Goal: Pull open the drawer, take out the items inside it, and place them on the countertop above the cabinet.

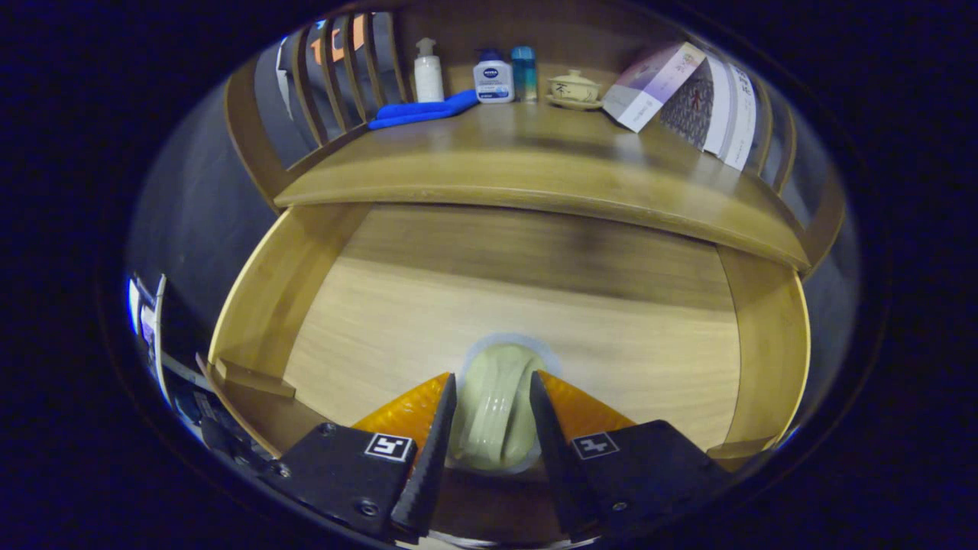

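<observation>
Your gripper (493,416) reaches down into the pulled-open drawer (535,305), its fingers set on either side of a pale green soap bar in a clear wrapper (495,405), which lies on the drawer floor near the front wall; whether both fingers press on it you cannot tell. On the bench (550,164) above the drawer stand a blue cloth (424,112), a white pump bottle (428,72), a lotion bottle (493,76), a blue can (524,72), a lidded cup on a saucer (574,88) and a leaning box (653,84).
</observation>
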`<state>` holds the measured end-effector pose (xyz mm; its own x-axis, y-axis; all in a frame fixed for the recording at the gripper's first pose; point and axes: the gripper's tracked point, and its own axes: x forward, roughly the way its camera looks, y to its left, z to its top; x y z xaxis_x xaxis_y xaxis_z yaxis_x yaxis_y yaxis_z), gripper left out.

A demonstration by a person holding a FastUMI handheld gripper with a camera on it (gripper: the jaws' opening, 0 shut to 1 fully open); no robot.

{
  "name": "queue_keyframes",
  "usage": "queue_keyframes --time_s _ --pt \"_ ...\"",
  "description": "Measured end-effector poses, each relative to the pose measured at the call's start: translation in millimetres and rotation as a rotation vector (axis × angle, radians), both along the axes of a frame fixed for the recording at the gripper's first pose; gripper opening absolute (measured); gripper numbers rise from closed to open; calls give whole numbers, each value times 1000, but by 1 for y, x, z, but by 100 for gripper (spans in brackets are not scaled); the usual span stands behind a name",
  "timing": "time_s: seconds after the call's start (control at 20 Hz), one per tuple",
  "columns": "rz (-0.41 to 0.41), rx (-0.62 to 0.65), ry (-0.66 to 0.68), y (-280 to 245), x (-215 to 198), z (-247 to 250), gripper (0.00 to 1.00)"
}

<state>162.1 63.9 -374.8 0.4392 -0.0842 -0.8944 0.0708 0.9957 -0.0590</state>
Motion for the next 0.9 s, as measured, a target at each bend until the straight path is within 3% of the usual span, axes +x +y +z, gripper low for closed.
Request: queue_keyframes --time_s 0.1,0.5,0.9 --pt "-25 -1 -9 -3 4 1 58" --pt "-30 -1 -10 -10 5 3 23" --pt "-33 9 -110 -17 4 63 20"
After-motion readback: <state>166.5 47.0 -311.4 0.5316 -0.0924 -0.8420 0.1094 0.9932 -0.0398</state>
